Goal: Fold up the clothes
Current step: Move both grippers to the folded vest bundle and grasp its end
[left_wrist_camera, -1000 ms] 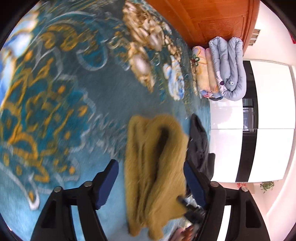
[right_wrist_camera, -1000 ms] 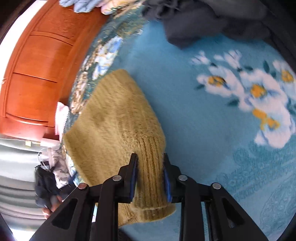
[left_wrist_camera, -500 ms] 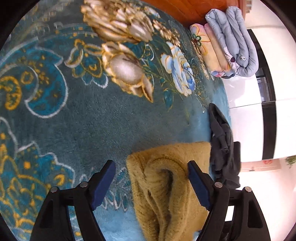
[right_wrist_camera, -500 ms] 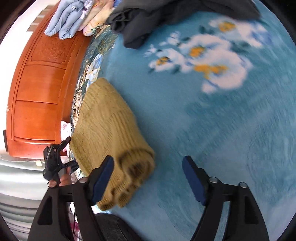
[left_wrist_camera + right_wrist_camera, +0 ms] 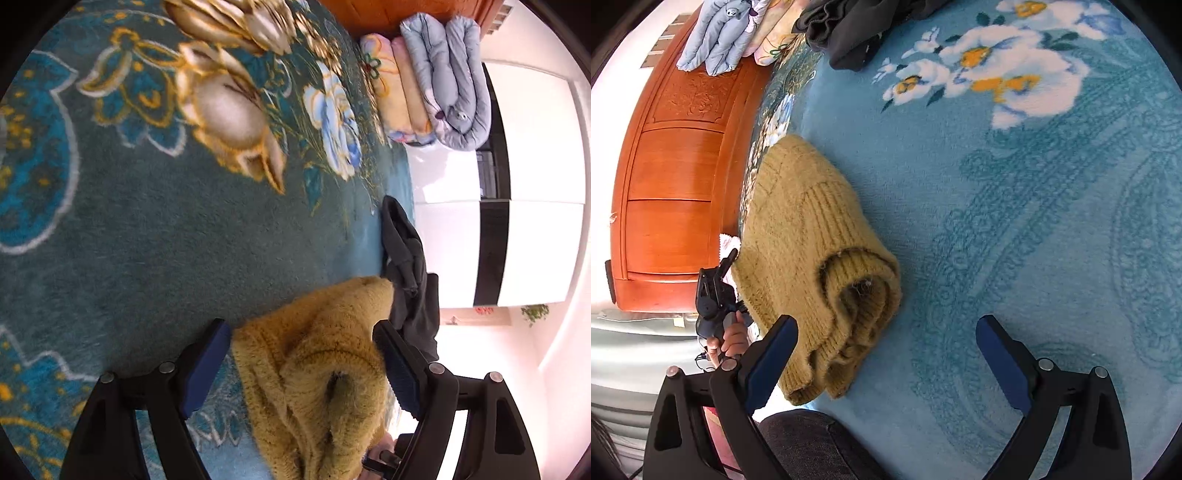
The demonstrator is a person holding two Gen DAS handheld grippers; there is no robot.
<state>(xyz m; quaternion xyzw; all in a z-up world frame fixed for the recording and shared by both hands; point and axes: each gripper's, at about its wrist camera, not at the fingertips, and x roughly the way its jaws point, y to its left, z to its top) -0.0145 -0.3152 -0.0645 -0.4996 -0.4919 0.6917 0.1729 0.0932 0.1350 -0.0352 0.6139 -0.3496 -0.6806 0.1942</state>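
Mustard-yellow knit sweater (image 5: 809,258) lies folded in a thick bundle on the teal floral blanket (image 5: 1015,229), near the blanket's near-left edge in the right wrist view. Ribbed cuff and hem layers are stacked at its near end, rolled edges facing the camera. In the left wrist view the same sweater (image 5: 317,373) sits between the two blue pads, bunched and fuzzy, with folds showing on top.

Left tongs (image 5: 303,369) are spread wide, one pad on each side of the sweater; right pad touches or nearly touches the knit, left pad just beside it, not clamped. Right tongs (image 5: 886,362) are also wide apart, hovering over the blanket; left pad overlaps the sweater's near edge in view, right pad is over bare blanket, gripping nothing.

Dark grey garment (image 5: 406,266) lies crumpled just beyond the sweater at the blanket's edge, touching its far corner in the left wrist view. Farther off, a stack of folded quilts (image 5: 436,85), pale blue on top of pink and yellow floral, rests at the far end of the bed by the orange wooden headboard (image 5: 672,177). White wardrobe panels (image 5: 535,155) stand behind. Person's hand (image 5: 731,339) holding the other handle shows at the left.
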